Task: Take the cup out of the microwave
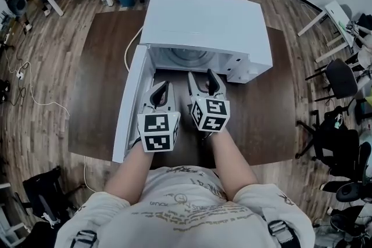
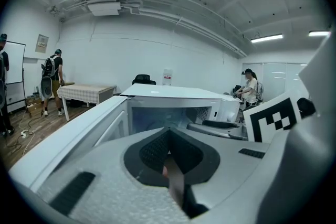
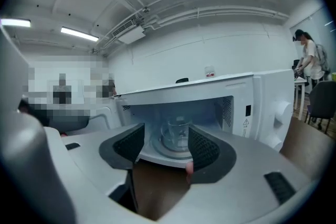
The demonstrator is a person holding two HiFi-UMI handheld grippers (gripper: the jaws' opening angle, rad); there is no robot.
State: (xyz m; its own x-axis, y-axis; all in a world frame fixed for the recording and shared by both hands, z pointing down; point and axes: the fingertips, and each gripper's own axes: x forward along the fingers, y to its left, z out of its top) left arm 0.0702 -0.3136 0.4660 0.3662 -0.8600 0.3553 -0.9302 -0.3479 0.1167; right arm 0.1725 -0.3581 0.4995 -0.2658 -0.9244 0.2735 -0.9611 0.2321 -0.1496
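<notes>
No word or number can be read. A small warning-triangle sticker [image 3: 245, 123] sits on the microwave [image 3: 268, 97] front panel, up and right of the right gripper [image 3: 166, 140]; its print is too small. Lettering on the person's shirt [image 1: 186, 206], behind the gripper, is illegible

Cup [image 3: 177, 135]: clear smooth glass. Microwave [image 1: 203, 20]: white, smooth, slightly glossy shell. Desk [image 1: 104, 78]: dark brown, matt. Floor [image 1: 52, 96]: grainy wood planks. Right tongs [image 3: 165, 140]: grey matt plastic, black rough-textured pads [image 3: 203, 148]

Clear glass cup [image 3: 177, 134], upright, approx. centre of turntable [image 3: 159, 147] inside white microwave [image 1: 204, 23]. Door [image 1: 130, 103] wide open, hinged at left.
</notes>
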